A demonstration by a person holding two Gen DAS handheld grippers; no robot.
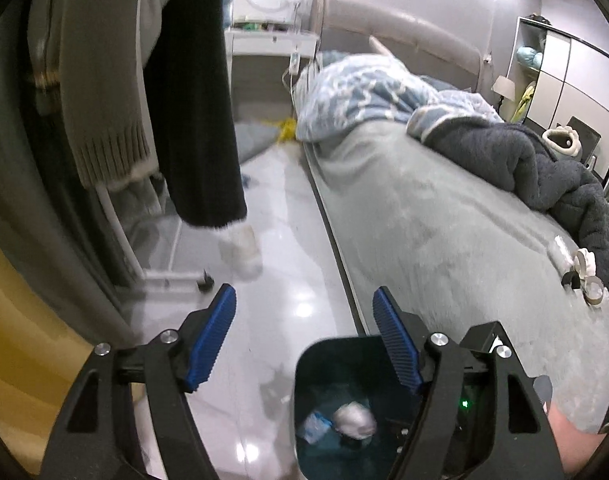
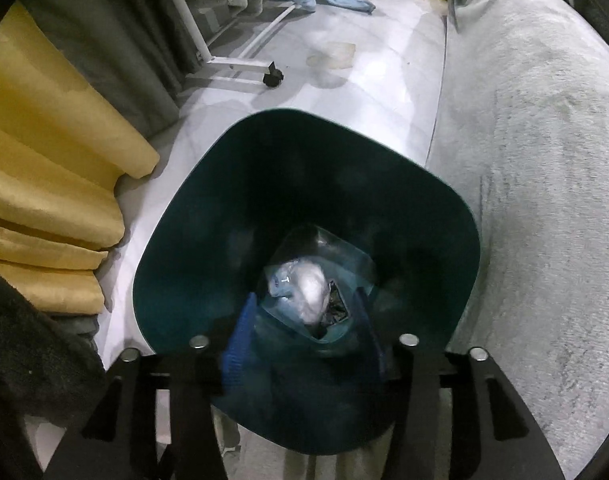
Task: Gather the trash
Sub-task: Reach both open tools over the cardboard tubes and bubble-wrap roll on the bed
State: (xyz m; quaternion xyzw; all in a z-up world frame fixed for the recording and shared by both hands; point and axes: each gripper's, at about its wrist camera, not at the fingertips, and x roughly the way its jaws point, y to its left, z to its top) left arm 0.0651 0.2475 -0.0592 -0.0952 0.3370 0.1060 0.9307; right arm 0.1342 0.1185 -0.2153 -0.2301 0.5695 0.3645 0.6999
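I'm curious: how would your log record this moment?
left gripper: open, empty | right gripper: open over bin | wrappers in bin

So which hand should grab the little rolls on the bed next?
Probably left. The left gripper is open and its camera sees the small rolls on the bed; the right gripper points into the bin.

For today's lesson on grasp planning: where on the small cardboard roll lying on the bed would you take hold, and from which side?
Grip the cardboard roll across its round outer wall, coming straight down from above. It lies on the soft bed cover with its open end showing, so the curved sides are free. A dark blanket crowds its far side, and a white ring lies close by, so a side approach looks cramped.
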